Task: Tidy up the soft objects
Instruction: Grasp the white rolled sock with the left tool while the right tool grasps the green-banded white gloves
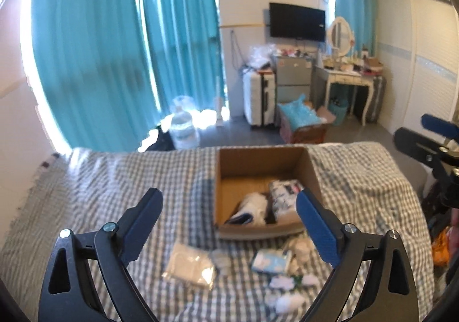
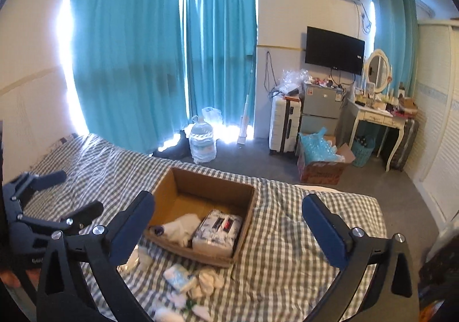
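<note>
Both of my tongs hang above the bed (image 1: 114, 178), nothing in either. Left tongs (image 1: 229, 224) are spread wide, blue pads apart, empty. Right tongs (image 2: 226, 230) are likewise wide open and empty; in the left wrist view they show at the right edge, over the bed's right side.

Cardboard box (image 1: 258, 161) sits open on the checkered bedspread, toward the foot edge of the bed, right of the middle. Inside it, against the near wall: a wrapped tissue pack (image 2: 216, 231) with a printed pattern, and beside it, touching, a bundle of white cloth (image 2: 180, 228) with something dark at its near end; I cannot tell what.

Outside the box, on the bedspread just beside its near wall: a clear plastic bag (image 1: 189, 266) with white contents toward the left, a small light-blue packet (image 1: 271, 260) next to it, and a loose heap of white soft pieces (image 1: 298, 250) by the packet. More small white pieces (image 1: 287, 297) lie scattered nearer me, blurred.
</note>
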A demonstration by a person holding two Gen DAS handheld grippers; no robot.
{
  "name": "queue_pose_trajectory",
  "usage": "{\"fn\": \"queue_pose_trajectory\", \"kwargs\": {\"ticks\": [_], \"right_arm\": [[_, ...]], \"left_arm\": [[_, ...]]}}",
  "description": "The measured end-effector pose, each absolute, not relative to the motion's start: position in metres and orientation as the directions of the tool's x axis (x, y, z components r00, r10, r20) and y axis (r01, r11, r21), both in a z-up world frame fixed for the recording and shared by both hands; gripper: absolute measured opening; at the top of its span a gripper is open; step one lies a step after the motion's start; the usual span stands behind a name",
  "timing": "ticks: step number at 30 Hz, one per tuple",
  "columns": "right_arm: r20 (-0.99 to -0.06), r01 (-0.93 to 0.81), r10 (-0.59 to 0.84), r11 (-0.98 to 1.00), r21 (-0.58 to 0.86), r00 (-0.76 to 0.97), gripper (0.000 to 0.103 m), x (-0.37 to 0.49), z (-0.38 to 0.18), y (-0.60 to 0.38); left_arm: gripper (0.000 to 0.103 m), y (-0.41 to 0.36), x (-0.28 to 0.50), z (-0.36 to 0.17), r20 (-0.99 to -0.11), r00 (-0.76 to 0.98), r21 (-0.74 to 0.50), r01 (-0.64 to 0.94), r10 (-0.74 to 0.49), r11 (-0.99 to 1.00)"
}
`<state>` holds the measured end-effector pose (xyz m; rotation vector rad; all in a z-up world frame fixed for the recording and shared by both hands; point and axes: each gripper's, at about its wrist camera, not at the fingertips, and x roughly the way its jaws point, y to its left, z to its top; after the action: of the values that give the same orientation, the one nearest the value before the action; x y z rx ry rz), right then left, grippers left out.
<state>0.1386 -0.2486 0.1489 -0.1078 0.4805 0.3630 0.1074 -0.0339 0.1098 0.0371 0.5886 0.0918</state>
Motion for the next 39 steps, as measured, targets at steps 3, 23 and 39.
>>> {"fn": "queue_pose_trajectory", "kwargs": {"ticks": [3,23,39], "right_arm": [[-0.483,-0.375,0.307,0.926,-0.047,0.820,0.103,0.115,0.147,-0.250],[-0.736,-0.538,0.269,0.829,-0.152,0.622,0.103,0.133,-0.046,-0.235],[-0.827,-0.576,0.263,0.812,-0.088,0.497,0.103,0.160,-0.113,-0.234]], "left_arm": [[0.096,-0.036,0.086,0.101,-0.565,0.818,0.063,-0.087,0.108,0.994],[0.095,-0.086,0.063,-0.085,-0.760,0.645,0.025,-0.100,0.084,0.995],[0.023,-0.099,0.089,-0.133,-0.859,0.507,-0.099,-0.033,-0.068,0.995]]}}
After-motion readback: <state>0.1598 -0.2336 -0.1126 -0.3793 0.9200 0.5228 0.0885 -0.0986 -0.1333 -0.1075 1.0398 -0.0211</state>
